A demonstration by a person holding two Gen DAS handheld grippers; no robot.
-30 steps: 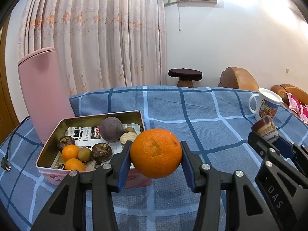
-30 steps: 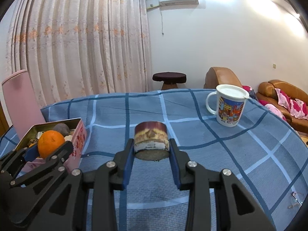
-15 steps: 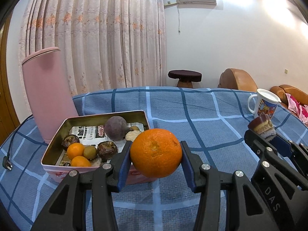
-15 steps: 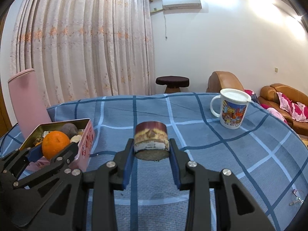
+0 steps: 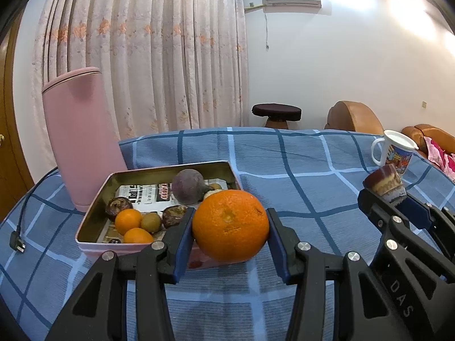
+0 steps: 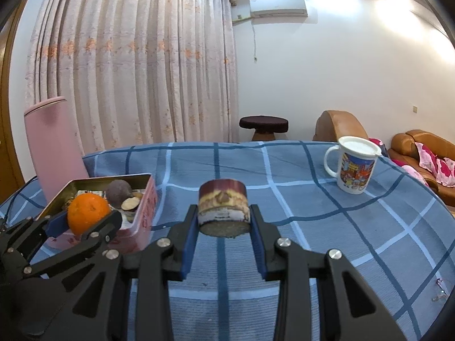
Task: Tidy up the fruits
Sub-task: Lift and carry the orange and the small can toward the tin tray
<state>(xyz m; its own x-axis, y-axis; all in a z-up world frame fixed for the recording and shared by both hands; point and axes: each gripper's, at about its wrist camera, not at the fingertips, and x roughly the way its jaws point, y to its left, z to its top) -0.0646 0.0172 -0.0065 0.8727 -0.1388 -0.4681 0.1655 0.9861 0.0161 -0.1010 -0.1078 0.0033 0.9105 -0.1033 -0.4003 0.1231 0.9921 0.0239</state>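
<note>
My left gripper (image 5: 230, 236) is shut on a large orange (image 5: 230, 225), held above the blue checked cloth just in front of the pink tin box (image 5: 93, 216). The box holds small oranges (image 5: 128, 221), a kiwi (image 5: 151, 222), dark round fruits (image 5: 187, 186) and printed paper. My right gripper (image 6: 223, 228) is shut on a small round layered cake cup (image 6: 223, 209), lifted over the cloth to the right of the box (image 6: 145, 207). Each gripper shows at the edge of the other's view, the orange (image 6: 88, 213) on the left there.
A tall pink flask (image 5: 79, 139) stands behind the box, with a black cable and plug (image 5: 16, 244) to its left. A printed white mug (image 6: 354, 167) sits at the cloth's right side. Curtain, stool (image 6: 263, 125) and brown sofa lie beyond the table.
Both grippers have drifted sideways with their loads; the tin box and flask now sit further right in both views. The grips are unchanged.
</note>
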